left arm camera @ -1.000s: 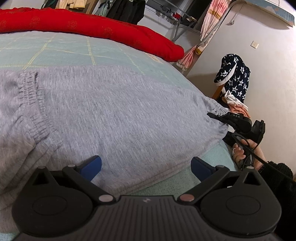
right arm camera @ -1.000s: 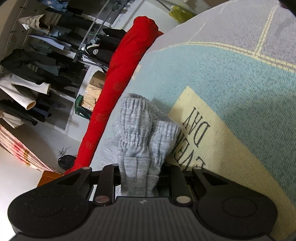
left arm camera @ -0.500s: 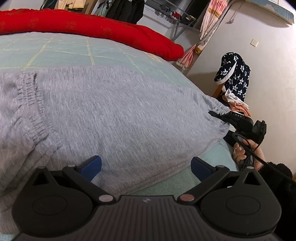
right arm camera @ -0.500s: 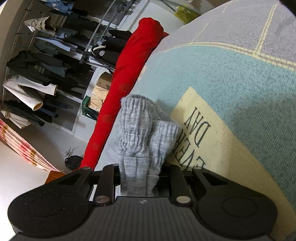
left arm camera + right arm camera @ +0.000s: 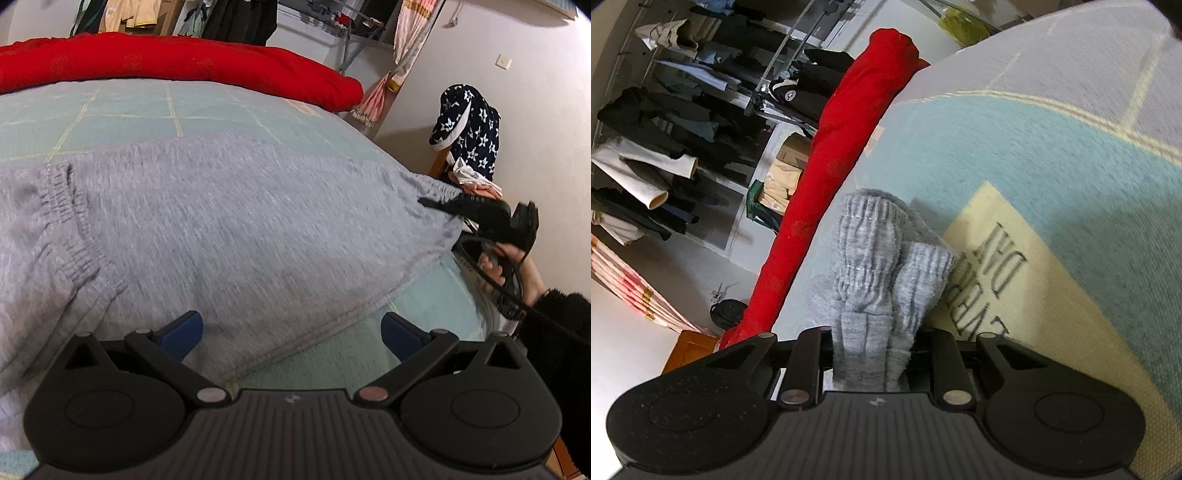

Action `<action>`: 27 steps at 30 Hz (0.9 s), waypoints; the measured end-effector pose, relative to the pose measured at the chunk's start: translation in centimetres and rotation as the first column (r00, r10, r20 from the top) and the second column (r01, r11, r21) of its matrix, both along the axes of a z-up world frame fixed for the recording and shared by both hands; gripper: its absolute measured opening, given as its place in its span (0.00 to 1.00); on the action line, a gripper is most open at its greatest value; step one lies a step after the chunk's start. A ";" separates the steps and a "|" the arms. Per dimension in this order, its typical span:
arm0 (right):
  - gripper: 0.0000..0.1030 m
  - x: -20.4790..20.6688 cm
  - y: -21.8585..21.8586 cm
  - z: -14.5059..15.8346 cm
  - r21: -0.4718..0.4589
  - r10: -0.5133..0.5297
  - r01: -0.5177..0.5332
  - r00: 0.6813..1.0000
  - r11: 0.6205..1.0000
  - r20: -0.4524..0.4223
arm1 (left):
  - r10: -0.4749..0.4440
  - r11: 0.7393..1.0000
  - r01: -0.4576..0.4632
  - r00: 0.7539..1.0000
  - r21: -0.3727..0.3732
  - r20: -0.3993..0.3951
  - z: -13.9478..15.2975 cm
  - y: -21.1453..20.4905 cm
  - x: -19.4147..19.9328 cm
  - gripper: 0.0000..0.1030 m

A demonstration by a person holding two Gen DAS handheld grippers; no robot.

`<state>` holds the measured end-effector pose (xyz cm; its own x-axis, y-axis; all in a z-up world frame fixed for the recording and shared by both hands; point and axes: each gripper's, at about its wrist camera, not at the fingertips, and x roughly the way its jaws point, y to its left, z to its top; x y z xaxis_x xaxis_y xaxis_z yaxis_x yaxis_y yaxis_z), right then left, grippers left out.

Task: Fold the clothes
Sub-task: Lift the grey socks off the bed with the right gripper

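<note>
1. Left wrist view: the grey pants (image 5: 229,229) lay flat on the bed (image 5: 221,107), reaching its right edge.
2. The left gripper (image 5: 291,330) was wide open over the pants' near hem.
3. The right gripper (image 5: 870,350) pinched the bunched cuffs (image 5: 882,258).

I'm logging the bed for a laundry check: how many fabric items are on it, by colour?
Grey: 1, the sweatpants, with the cuffs in the right gripper
Red: 1, the rolled quilt
Total: 2, lying on the teal sheet
</note>
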<state>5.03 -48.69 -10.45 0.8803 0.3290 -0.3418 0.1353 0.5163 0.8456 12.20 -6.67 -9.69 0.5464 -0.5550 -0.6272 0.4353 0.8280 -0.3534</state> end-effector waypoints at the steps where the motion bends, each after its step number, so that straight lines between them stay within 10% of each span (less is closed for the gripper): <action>1: 0.23 0.1 0.1 0.5 -0.014 0.004 -0.004 1.000 1.000 -0.003 | -0.004 1.000 0.004 1.000 0.002 0.000 0.0 0.1 -0.1 0.99; 14: 0.23 0.9 4.1 8.0 -0.250 0.066 -0.067 0.998 0.966 -0.012 | -0.039 0.997 0.039 0.999 0.071 -0.006 1.0 1.6 -1.6 0.99; 27: 0.23 2.1 14.6 16.1 -0.564 0.197 -0.172 0.980 0.808 -0.016 | -0.075 0.995 0.072 0.997 0.075 0.035 2.7 5.0 -3.8 0.99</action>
<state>7.11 -34.13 5.63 0.8400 0.2495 -0.4818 -0.0392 0.9136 0.4047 8.38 -1.68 -6.94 0.5299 -0.5474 -0.6478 0.5075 0.8166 -0.2749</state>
